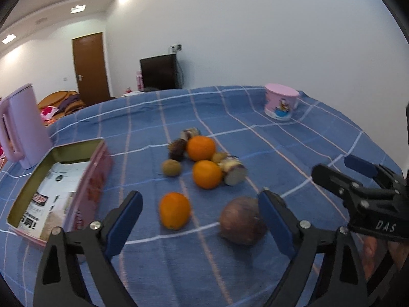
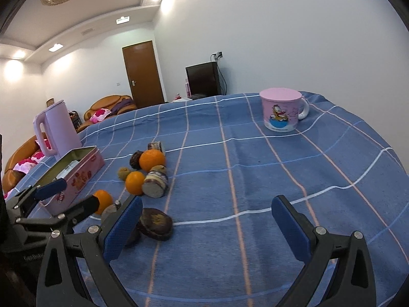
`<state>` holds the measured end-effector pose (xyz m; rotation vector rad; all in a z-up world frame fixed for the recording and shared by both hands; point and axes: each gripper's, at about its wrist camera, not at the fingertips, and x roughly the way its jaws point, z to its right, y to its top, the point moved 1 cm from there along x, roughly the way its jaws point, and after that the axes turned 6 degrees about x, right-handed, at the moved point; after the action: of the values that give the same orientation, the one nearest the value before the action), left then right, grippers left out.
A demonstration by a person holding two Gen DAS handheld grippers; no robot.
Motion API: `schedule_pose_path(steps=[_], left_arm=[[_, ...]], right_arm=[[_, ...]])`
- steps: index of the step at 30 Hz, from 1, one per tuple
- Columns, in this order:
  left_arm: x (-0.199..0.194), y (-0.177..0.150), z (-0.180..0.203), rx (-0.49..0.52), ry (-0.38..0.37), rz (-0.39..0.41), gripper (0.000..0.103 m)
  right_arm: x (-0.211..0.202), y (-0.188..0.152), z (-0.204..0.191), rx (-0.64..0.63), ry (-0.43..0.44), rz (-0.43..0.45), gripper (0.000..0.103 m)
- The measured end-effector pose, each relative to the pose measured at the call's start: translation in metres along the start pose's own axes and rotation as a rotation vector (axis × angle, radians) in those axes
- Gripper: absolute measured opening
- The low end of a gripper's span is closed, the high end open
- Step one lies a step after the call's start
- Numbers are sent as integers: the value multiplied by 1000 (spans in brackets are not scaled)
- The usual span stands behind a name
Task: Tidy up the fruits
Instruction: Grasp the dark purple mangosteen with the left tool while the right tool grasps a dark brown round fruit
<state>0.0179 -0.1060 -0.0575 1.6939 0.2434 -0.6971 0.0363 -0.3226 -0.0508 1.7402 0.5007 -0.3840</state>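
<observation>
Blue pads line both claws, and both stand wide with nothing gripped. The left claw [image 1: 200, 204] hangs low over the checked blue tablecloth [image 1: 294, 138]; between its fingers lie an orange [image 1: 174, 210] toward the left pad and a brownish-purple round fruit [image 1: 241, 220] just beside the right pad [image 1: 274, 220], whether touching it I cannot tell. The pads press on neither. The right claw [image 2: 207, 221] has only bare cloth between its fingers; a dark, flattish fruit [image 2: 156, 223] lies just outside its left finger [image 2: 122, 227].

Farther along the cloth sits the main heap of fruit: two more oranges [image 1: 200, 147], one behind the other, a small greenish-brown kiwi [image 1: 171, 167] to their left, a dark spiky fruit [image 1: 178, 148] behind that, and a pale cut chunk with purple skin [image 1: 233, 170] lying against the nearer orange. All of it is loose on the cloth.

An open pink tin [image 1: 84, 179] with printed paper inside stands left of the heap, a pale pink kettle [image 1: 21, 128] behind it. A lidded pink mug [image 2: 281, 111] stands well apart at the far right.
</observation>
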Motion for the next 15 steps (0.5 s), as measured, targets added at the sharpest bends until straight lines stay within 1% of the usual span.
schedule_pose_path(steps=[3,5,7,9,10,12,15], left_arm=[[2,0,10,29,-12,-8,89],[4,0,14,43,-30,-16,88],[7,0,20,72,-26,-24,84],[10,-1,24,87,-42,-43,73],[13,-1,25,93,-50,-63,70],[15,-2,25,92,-80,-78,69],[16,-2,25,90,-106,-90,67]], right_arm=[[-1,0,5,14,-4,5,102],[0,0,8,28,-1,4,102],[0,0,8,27,2,4,99],[1,-1,7,21,2,-1,91],[2,-1,6,19,5,-4,90],[3,-2,6,19,11,-11,84],[5,-2,3,20,23,-17,83]])
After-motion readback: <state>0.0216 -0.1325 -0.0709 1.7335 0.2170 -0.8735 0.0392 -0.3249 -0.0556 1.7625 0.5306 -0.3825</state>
